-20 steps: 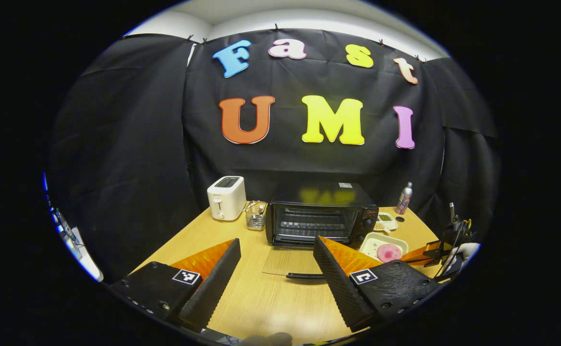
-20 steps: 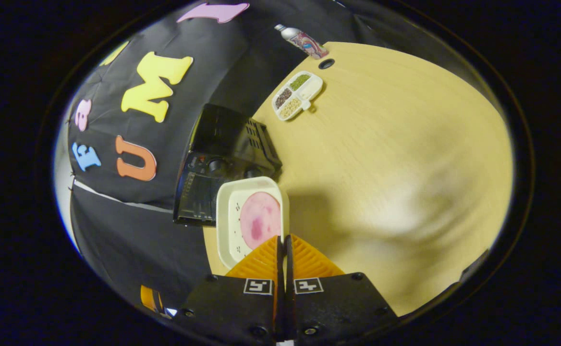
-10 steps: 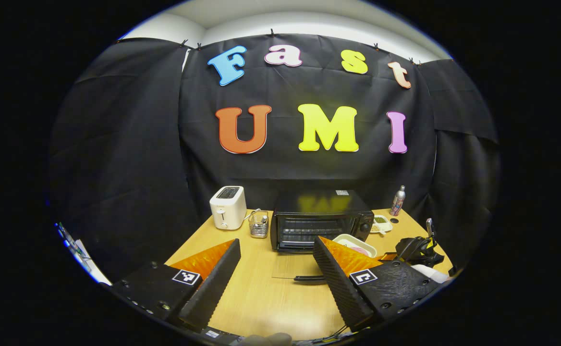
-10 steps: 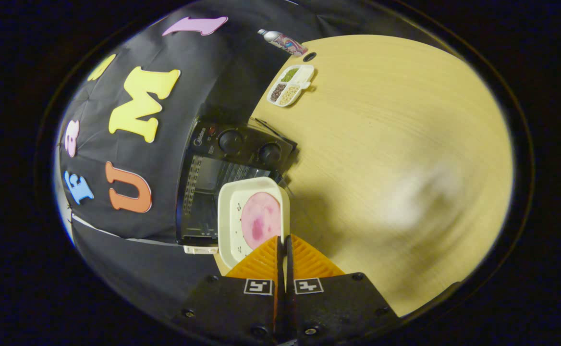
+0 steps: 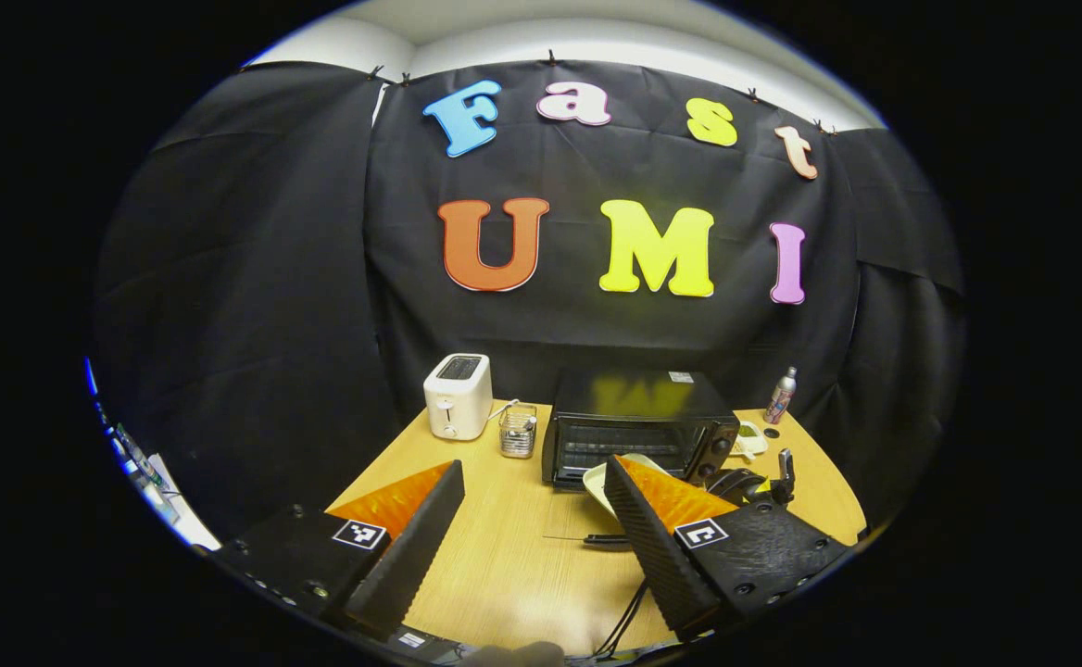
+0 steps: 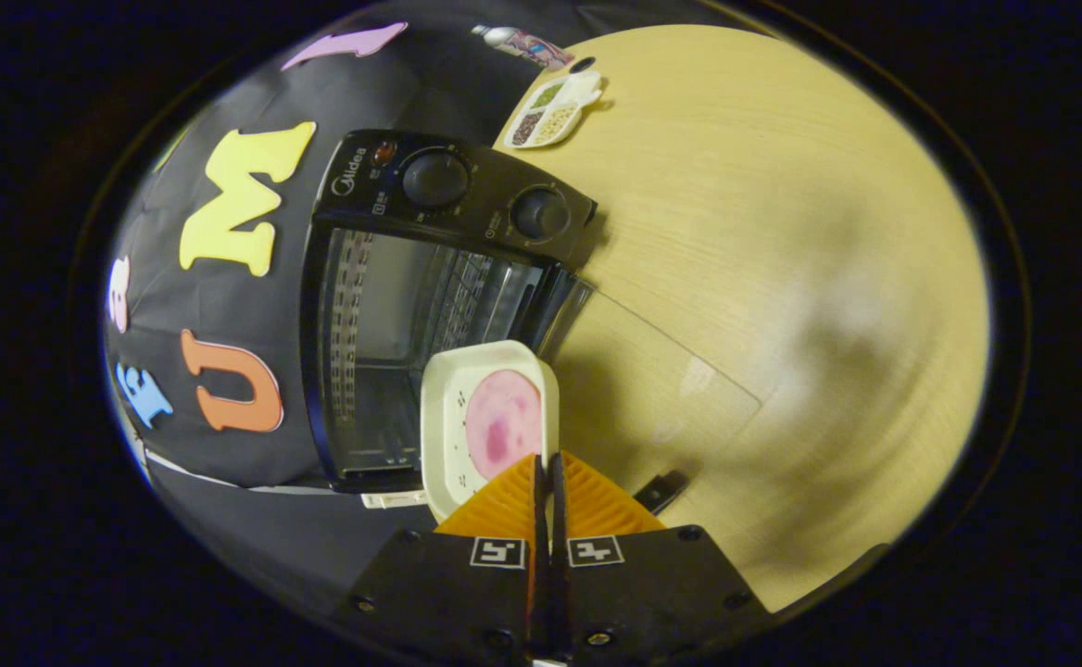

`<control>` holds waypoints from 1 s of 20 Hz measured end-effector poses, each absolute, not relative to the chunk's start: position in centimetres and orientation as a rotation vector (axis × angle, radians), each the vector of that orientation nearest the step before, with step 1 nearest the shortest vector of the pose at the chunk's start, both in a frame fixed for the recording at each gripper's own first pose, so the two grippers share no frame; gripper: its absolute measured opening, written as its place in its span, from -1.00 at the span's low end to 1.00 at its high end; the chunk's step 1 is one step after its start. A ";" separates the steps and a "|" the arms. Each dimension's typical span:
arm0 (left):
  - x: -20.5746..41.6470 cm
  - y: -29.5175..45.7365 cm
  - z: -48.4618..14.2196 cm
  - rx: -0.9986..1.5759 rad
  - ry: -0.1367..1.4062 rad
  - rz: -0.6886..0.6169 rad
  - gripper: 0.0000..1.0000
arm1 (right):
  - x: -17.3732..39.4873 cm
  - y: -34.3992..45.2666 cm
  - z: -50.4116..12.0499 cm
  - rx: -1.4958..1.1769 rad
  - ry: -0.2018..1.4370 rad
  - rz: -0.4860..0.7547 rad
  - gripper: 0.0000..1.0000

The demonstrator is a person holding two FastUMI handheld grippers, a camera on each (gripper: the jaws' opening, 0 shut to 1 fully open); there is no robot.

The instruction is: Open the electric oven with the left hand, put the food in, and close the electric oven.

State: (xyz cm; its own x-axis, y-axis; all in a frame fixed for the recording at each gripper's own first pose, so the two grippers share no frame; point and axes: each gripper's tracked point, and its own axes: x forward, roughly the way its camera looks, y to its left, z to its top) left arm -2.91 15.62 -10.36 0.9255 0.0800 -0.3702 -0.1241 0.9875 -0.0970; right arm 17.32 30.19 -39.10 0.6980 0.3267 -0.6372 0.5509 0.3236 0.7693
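Compared with a second ago, we see the electric oven [image 6: 411, 306] much larger in the right gripper view, its open mouth now right behind the white dish [image 6: 490, 421], whereas before the dish hung well short of the oven's front corner. In the left gripper view the dish [image 5: 597, 477] has gone from the right of the oven [image 5: 638, 426] to just in front of its mouth, and the right gripper [image 5: 754, 484] has come in leftward with it. The right gripper [image 6: 548, 472] has its fingers pressed together on the near rim of the dish, which carries a pink round slice of food [image 6: 501, 428]. The left gripper [image 5: 532, 496] hangs over the near part of the wooden table [image 5: 504, 565], fingers spread wide with nothing between them. The oven's glass door [image 6: 661, 380] lies folded down flat toward us, and its dark handle [image 5: 608, 538] is partly hidden behind the left gripper's right finger [image 5: 638, 523]. Most of the dish is hidden there too, so we cannot tell whether its far edge has crossed into the cavity. The dish's long axis runs from the gripper toward the oven mouth. A white toaster [image 5: 458, 396] and a wire basket [image 5: 517, 431] stand to the left of the oven.
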 end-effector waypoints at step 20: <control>-4.0 18.5 -13.6 -0.126 0.378 0.179 0.94 | 25.8 27.7 -34.7 1.185 0.610 0.003 -0.12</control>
State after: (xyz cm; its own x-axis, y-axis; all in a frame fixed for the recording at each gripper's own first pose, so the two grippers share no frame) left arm -3.98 18.51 -13.61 0.9140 0.1502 -0.3769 -0.1969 0.9764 -0.0885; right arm 25.76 27.65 -34.66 0.8398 0.3135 -0.4431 0.3086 0.3958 0.8649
